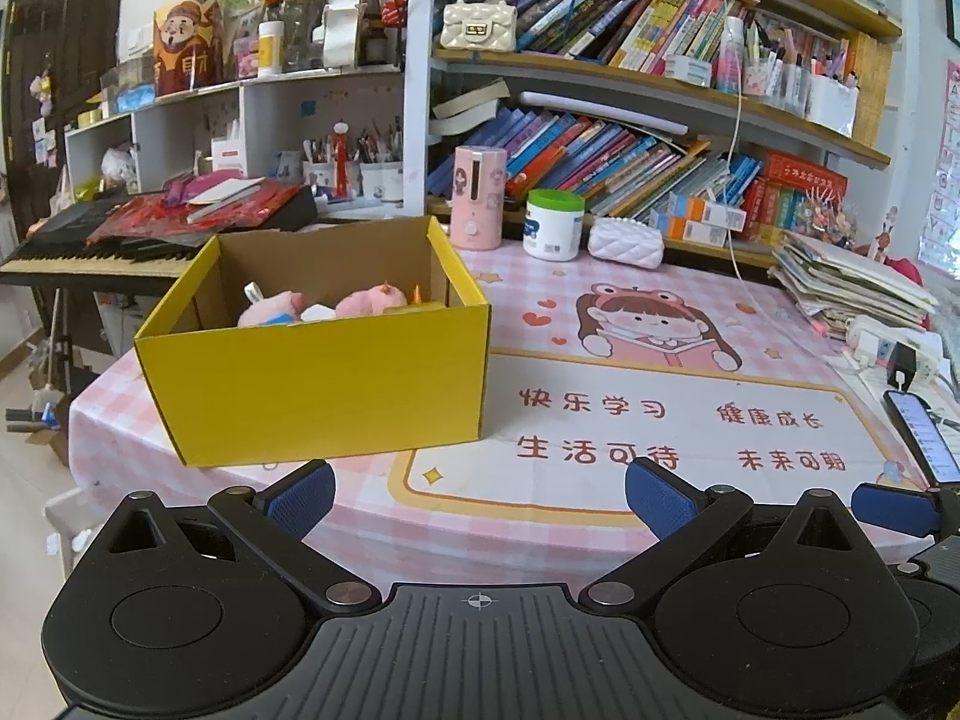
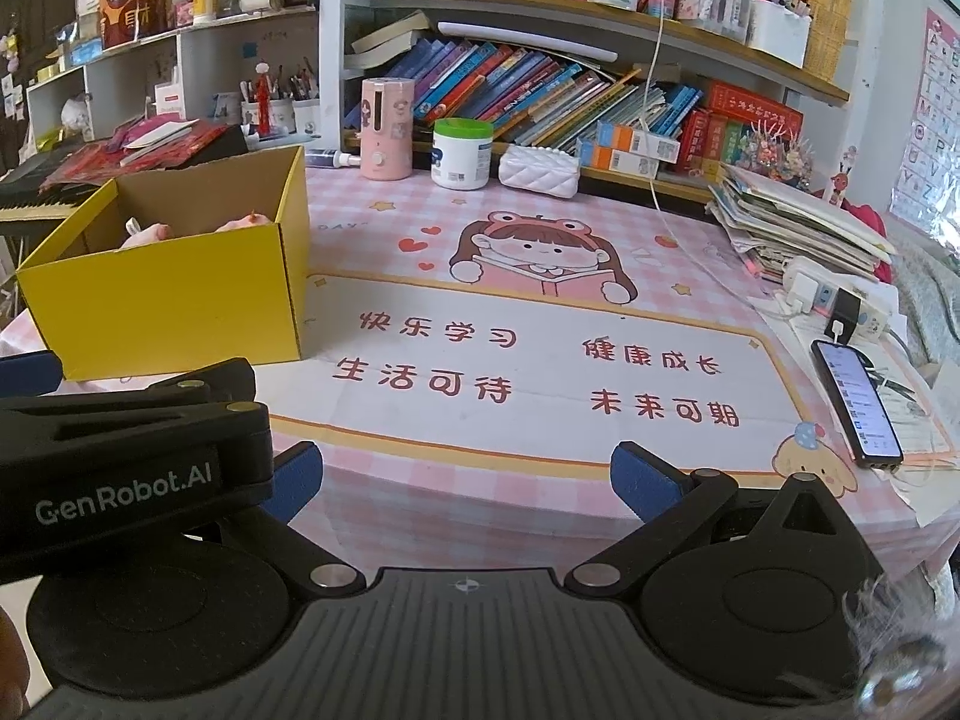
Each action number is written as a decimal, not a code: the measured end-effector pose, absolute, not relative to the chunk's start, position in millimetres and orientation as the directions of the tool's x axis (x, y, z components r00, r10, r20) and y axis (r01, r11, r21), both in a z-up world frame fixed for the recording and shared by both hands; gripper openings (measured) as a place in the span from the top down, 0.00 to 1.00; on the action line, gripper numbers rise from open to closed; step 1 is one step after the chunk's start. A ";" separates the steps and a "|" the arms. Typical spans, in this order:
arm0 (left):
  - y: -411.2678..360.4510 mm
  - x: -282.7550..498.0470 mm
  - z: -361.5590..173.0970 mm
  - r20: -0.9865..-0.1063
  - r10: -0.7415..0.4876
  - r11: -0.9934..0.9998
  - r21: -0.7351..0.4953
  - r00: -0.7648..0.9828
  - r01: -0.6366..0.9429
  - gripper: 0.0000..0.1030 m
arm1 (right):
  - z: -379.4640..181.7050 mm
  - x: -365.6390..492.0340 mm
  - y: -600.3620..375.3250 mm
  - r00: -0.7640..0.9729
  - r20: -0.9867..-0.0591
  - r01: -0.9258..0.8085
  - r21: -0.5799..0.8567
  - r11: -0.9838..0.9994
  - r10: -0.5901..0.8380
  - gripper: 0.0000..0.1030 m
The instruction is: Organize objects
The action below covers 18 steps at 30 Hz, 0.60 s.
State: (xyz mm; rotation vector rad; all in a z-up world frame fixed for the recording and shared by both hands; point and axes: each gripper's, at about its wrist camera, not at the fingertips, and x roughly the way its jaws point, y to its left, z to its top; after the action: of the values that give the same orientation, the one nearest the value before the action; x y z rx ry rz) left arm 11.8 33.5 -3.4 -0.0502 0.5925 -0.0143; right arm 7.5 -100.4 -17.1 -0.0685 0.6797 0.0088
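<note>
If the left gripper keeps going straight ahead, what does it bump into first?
Probably nothing soon. The open left gripper points over the bare pink table mat, passing just right of the yellow box. Farther on stands the green-lidded jar, though depth is hard to judge.

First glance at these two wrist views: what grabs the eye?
The bright yellow box on the left of the table, open-topped, with pink plush toys poking up inside. Next, the pink checked table mat with its cartoon girl and red Chinese lettering, filling the middle. Both the left gripper and right gripper sit at the near edge, open and holding nothing, while crammed bookshelves rise behind.
</note>
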 end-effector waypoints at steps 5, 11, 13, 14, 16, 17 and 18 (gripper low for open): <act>32.2 15.0 -5.2 -0.573 -0.029 0.999 -0.047 0.819 0.003 0.00 | -18.1 8.0 -102.3 0.770 -0.637 -0.026 -0.056 0.998 -0.015 0.00; 33.0 15.0 -5.8 -0.576 -0.027 0.999 -0.044 0.817 0.002 0.00 | -18.8 7.8 -101.4 0.769 -0.639 -0.027 -0.056 0.998 -0.015 0.00; 34.3 14.8 -6.1 -0.577 -0.026 0.999 -0.045 0.816 0.000 0.00 | -19.6 7.4 -100.0 0.769 -0.640 -0.029 -0.057 0.998 -0.014 0.00; 34.9 14.7 -6.1 -0.578 -0.025 0.999 -0.045 0.816 -0.001 0.00 | -20.0 7.2 -99.1 0.768 -0.640 -0.030 -0.057 0.998 -0.014 0.00; 36.3 14.4 -6.2 -0.578 -0.023 0.999 -0.046 0.816 -0.004 0.00 | -20.2 6.9 -97.0 0.768 -0.640 -0.032 -0.058 0.998 -0.012 0.00; 36.9 14.4 -6.2 -0.578 -0.023 0.999 -0.046 0.816 -0.005 0.00 | -20.1 6.8 -96.0 0.768 -0.640 -0.033 -0.059 0.998 -0.012 0.00; 37.7 14.3 -6.2 -0.578 -0.023 0.999 -0.048 0.815 -0.006 0.00 | -20.1 6.7 -95.4 0.769 -0.640 -0.035 -0.059 0.998 -0.011 0.00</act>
State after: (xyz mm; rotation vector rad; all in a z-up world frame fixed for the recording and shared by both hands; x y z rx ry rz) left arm 14.3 37.7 -6.2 -0.0479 0.6173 -0.0088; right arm 6.7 -95.4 -20.1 -0.0690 0.6943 0.0128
